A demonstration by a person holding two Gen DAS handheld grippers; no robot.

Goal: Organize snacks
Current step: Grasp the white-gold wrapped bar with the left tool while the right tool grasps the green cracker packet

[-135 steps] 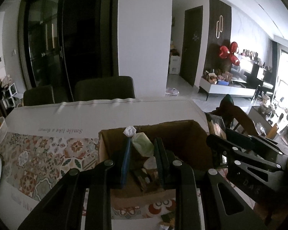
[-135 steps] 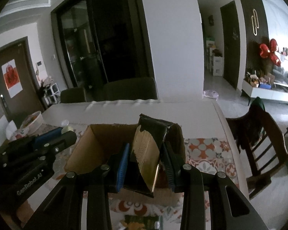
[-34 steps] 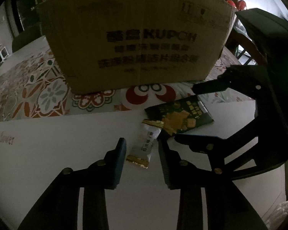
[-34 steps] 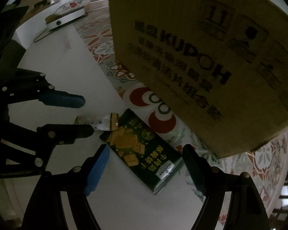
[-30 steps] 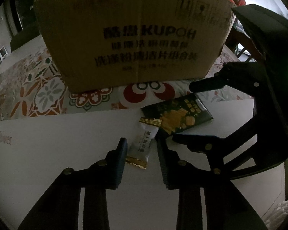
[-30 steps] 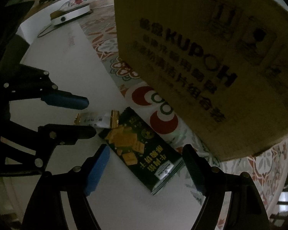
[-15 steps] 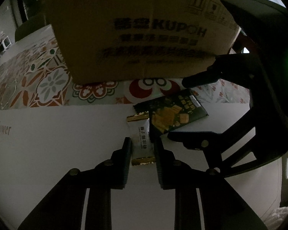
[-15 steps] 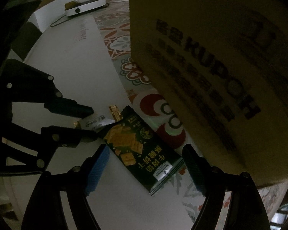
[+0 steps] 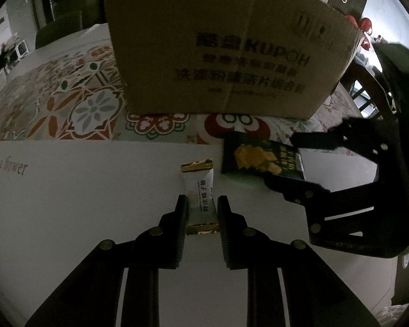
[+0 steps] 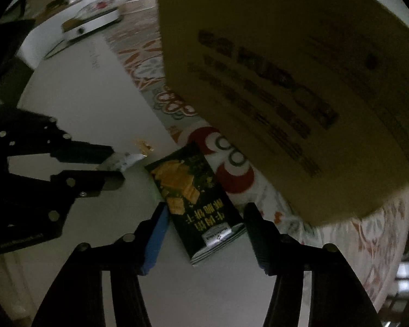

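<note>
A small white snack bar with gold ends (image 9: 201,193) lies on the white table in front of the cardboard box (image 9: 226,51). My left gripper (image 9: 201,204) is shut on its near half. It also shows in the right wrist view (image 10: 122,160), held by the left gripper (image 10: 114,167). A dark green cracker packet (image 10: 193,196) lies flat beside it. My right gripper (image 10: 204,215) is open with its fingers on either side of the packet's near end. In the left wrist view the packet (image 9: 259,158) sits between the right gripper's fingers (image 9: 308,139).
The box (image 10: 286,68) stands on a patterned floral table runner (image 9: 68,103). A white flat appliance (image 10: 92,24) sits at the far end of the table. A chair (image 9: 368,87) stands to the right of the table.
My left gripper has closed onto the white snack bar and turned it straight. My right gripper has moved forward so its fingers straddle the green packet. The box looms closer.
</note>
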